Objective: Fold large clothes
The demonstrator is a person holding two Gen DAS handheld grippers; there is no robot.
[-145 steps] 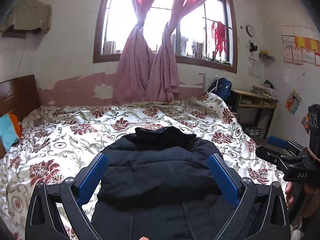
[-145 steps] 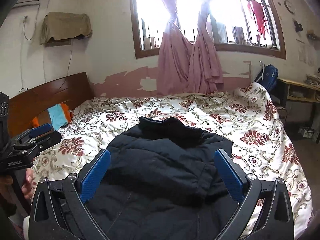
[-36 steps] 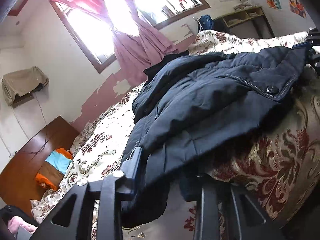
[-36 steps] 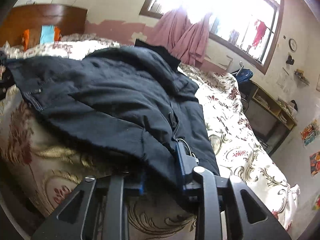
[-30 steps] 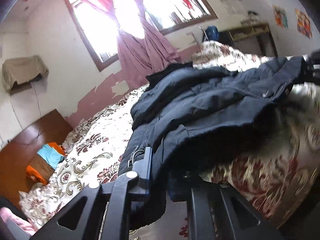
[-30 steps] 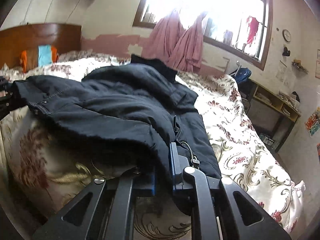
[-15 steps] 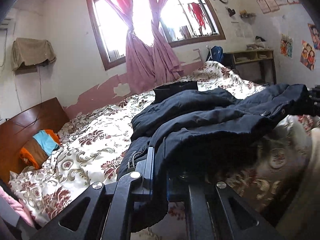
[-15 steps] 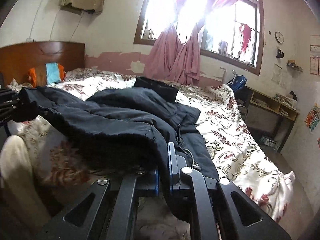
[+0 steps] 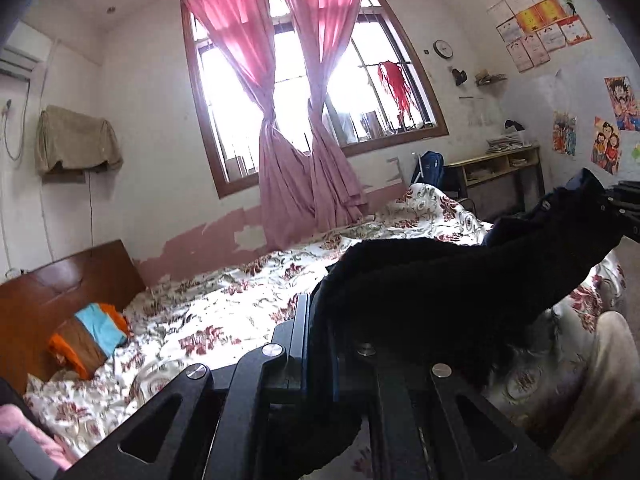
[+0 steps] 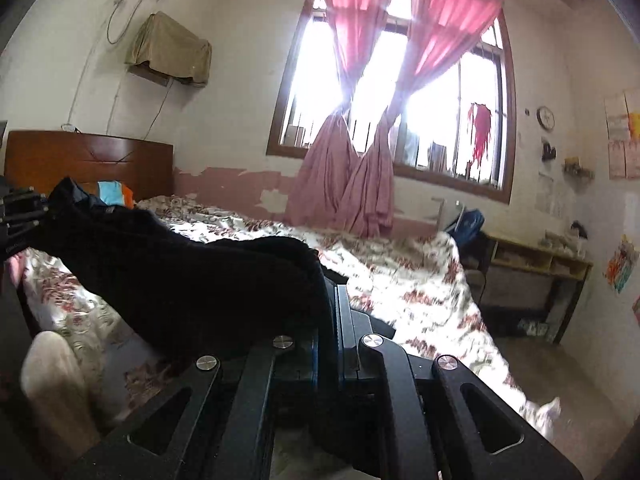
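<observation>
Dark padded jacket pinched at both hem corners, held up over bed.
Left wrist view: black left gripper pinched tight on jacket edge; fabric spans rightward to right gripper, above floral white-and-red bedspread; pink knotted curtains behind. Right wrist view: black right gripper clamped on the jacket, which stretches left to left gripper; brown wooden headboard beyond, wooden desk at right wall.
</observation>
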